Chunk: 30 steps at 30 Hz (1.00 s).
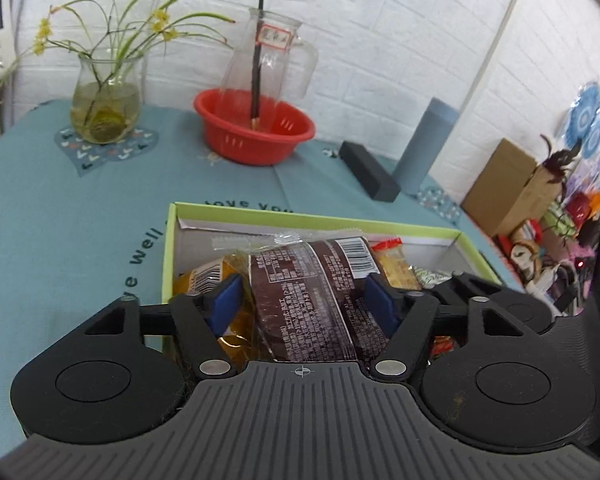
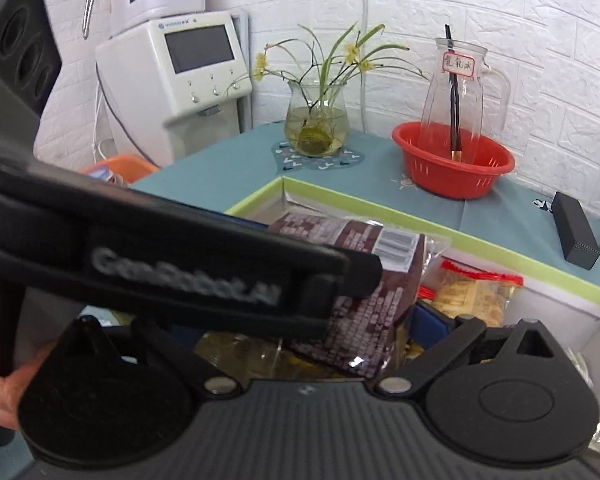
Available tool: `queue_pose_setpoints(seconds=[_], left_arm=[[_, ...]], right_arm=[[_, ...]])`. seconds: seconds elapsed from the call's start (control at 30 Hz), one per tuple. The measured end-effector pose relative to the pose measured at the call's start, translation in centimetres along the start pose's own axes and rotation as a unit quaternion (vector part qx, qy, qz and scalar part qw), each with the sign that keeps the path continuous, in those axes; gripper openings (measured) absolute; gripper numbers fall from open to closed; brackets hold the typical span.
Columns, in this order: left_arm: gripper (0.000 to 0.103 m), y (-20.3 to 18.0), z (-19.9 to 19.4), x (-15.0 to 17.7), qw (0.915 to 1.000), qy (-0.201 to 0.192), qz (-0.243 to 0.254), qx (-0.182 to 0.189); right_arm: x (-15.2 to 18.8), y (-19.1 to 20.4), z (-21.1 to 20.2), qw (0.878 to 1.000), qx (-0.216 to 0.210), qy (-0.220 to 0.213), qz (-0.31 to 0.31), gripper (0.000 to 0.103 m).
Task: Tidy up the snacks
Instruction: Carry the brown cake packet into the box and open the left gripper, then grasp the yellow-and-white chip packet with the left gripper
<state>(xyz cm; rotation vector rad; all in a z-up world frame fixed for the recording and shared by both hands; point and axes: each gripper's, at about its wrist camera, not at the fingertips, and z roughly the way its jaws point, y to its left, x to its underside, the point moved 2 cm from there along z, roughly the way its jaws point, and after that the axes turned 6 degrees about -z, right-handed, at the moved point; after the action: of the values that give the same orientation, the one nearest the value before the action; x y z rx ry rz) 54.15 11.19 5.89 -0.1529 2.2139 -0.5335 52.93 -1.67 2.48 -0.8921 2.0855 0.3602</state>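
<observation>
A green-rimmed white box [image 1: 312, 221] sits on the teal tablecloth and holds several snack packets. My left gripper [image 1: 306, 300] is shut on a brown snack packet [image 1: 312, 292] with a barcode, held over the box. An orange packet [image 1: 204, 276] and a red-and-yellow packet [image 1: 396, 260] lie in the box beside it. In the right wrist view the left gripper's body [image 2: 180, 264] crosses in front, holding the brown packet [image 2: 364, 292] over the box [image 2: 460, 236]. My right gripper [image 2: 312, 336] is wide open above the box; its left finger is hidden.
A red basket [image 1: 256, 132] holds a glass pitcher [image 1: 268, 56]. A glass vase with a plant [image 1: 106, 108], a black bar-shaped box [image 1: 368, 170] and a blue-grey tumbler [image 1: 424, 144] stand at the back. A white appliance [image 2: 172, 84] stands left of the table.
</observation>
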Motion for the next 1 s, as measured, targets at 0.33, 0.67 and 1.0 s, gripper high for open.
queue_pose_setpoints(seconds=[0.33,0.67,1.0], left_arm=[[0.075,-3.9,-9.6,3.4,0.9953,-0.089,0.032,0.017],[0.064,-1.4,-9.4,14.5,0.9996,0.016,-0.008,-0.021],[0.040,1.4,-4.8,11.3,0.9964,0.068,-0.049,0.016]], right_arm=[[2.7,2.9,-12.4,0.992,0.044,-0.119,0.001,0.102],[12.8,6.8,-12.9,0.996,-0.005,-0.036,0.077,0.102],[7.9,8.2,-5.8,0.997,-0.042,0.004,-0.058,0.102]])
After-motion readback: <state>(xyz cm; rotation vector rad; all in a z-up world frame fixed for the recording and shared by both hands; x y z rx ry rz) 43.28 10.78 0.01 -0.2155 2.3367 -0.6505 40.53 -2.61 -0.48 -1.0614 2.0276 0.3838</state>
